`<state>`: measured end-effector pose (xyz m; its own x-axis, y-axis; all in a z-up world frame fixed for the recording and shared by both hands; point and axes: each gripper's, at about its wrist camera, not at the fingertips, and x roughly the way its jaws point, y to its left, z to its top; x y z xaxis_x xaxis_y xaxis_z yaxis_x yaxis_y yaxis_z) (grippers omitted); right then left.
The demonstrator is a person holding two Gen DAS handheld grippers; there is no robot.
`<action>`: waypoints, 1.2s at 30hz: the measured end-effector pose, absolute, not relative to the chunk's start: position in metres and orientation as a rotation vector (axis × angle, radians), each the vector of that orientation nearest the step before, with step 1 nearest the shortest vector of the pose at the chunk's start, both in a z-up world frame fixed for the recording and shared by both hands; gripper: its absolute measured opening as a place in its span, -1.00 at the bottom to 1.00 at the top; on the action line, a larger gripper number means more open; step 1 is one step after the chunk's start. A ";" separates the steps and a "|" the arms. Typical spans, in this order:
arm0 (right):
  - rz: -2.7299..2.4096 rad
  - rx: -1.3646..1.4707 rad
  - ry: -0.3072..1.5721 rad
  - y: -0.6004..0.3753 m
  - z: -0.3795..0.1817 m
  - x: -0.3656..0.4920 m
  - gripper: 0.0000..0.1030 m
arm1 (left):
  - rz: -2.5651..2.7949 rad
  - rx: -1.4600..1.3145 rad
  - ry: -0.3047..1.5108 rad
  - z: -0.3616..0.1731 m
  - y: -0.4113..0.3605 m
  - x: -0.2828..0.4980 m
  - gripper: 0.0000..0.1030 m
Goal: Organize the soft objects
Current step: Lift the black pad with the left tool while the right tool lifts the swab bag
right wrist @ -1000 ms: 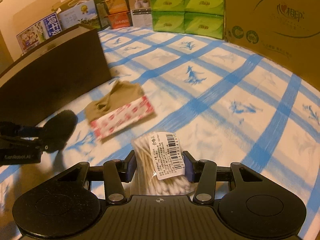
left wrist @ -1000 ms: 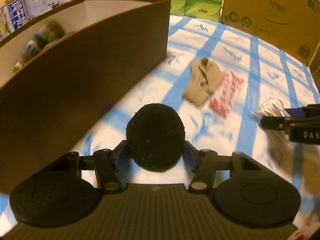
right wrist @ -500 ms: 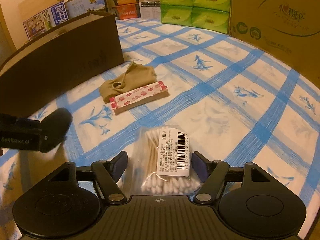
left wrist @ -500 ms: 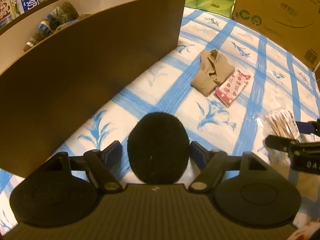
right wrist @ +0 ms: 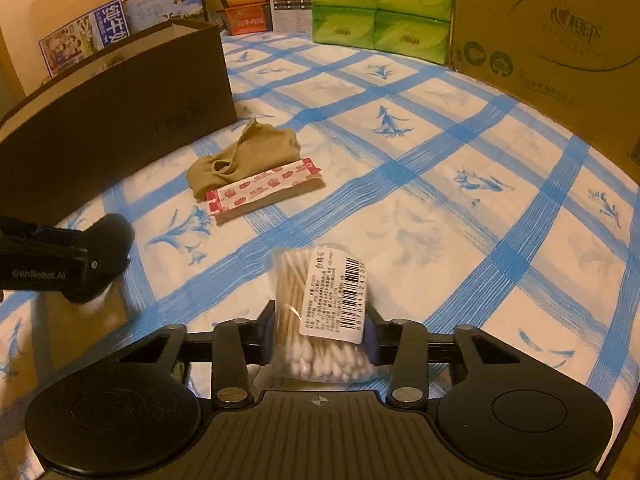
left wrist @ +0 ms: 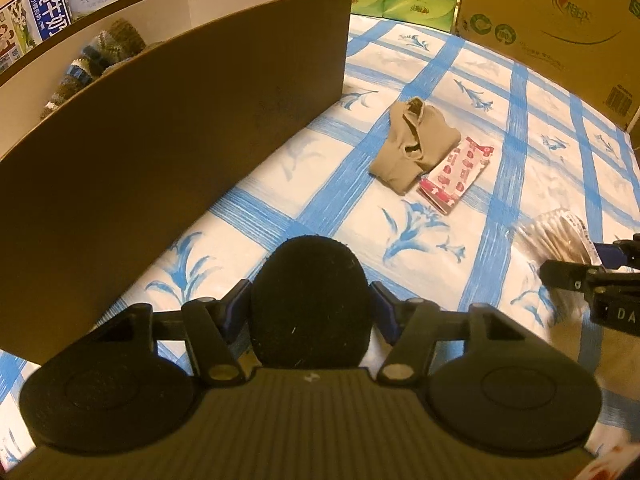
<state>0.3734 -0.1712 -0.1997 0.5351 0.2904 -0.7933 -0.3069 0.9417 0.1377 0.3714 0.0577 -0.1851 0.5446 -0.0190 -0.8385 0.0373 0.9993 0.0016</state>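
Observation:
My left gripper (left wrist: 310, 312) is shut on a round black puff (left wrist: 310, 300) and holds it above the blue-checked cloth, beside the brown box (left wrist: 160, 132). My right gripper (right wrist: 320, 336) is shut on a clear bag of cotton swabs (right wrist: 320, 308) with a barcode label. The bag also shows at the right of the left wrist view (left wrist: 560, 236). The puff shows at the left of the right wrist view (right wrist: 112, 236). A tan sock (left wrist: 412, 144) and a red-and-white packet (left wrist: 456, 174) lie together on the cloth, also in the right wrist view (right wrist: 240, 156) (right wrist: 264, 190).
The brown box holds a striped knitted item (left wrist: 96, 64) and stands at the left (right wrist: 112, 120). A large cardboard carton (right wrist: 552, 40) and green tissue packs (right wrist: 380, 8) line the far edge. Printed cartons (right wrist: 100, 28) stand behind the box.
Both grippers opened about half a second ago and have closed again on the puff and the swab bag. The views have shifted back from the sock and packet.

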 end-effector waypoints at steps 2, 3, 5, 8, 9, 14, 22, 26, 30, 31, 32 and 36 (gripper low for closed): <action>0.361 -0.013 0.944 -0.172 -0.198 0.372 -0.25 | -0.029 0.032 0.995 -0.184 0.056 0.369 0.16; 0.363 -0.011 0.944 -0.171 -0.197 0.372 -0.26 | -0.030 0.037 0.994 -0.183 0.054 0.367 0.16; 0.373 -0.009 0.940 -0.170 -0.194 0.370 -0.27 | -0.034 0.036 0.993 -0.180 0.053 0.364 0.16; 0.383 -0.003 0.927 -0.169 -0.187 0.367 -0.27 | -0.033 0.034 0.986 -0.173 0.052 0.359 0.16; 0.386 0.001 0.923 -0.169 -0.184 0.367 -0.27 | -0.033 0.032 0.979 -0.170 0.052 0.357 0.16; 0.396 0.018 0.896 -0.168 -0.168 0.360 -0.27 | -0.038 0.027 0.941 -0.148 0.052 0.344 0.16; 0.426 0.048 0.853 -0.164 -0.135 0.342 -0.28 | -0.033 0.001 0.876 -0.109 0.056 0.316 0.16; 0.454 0.059 0.826 -0.160 -0.117 0.329 -0.28 | -0.025 -0.025 0.847 -0.089 0.061 0.297 0.16; 0.495 0.076 0.811 -0.152 -0.101 0.317 -0.28 | -0.004 -0.036 0.816 -0.069 0.068 0.278 0.16; 0.506 0.077 0.809 -0.149 -0.098 0.315 -0.28 | 0.004 -0.040 0.810 -0.064 0.072 0.273 0.16; 0.518 0.077 0.806 -0.146 -0.095 0.312 -0.28 | 0.012 -0.044 0.806 -0.061 0.074 0.269 0.16; 0.583 0.077 0.796 -0.127 -0.084 0.302 -0.28 | 0.049 -0.061 0.782 -0.046 0.090 0.256 0.16</action>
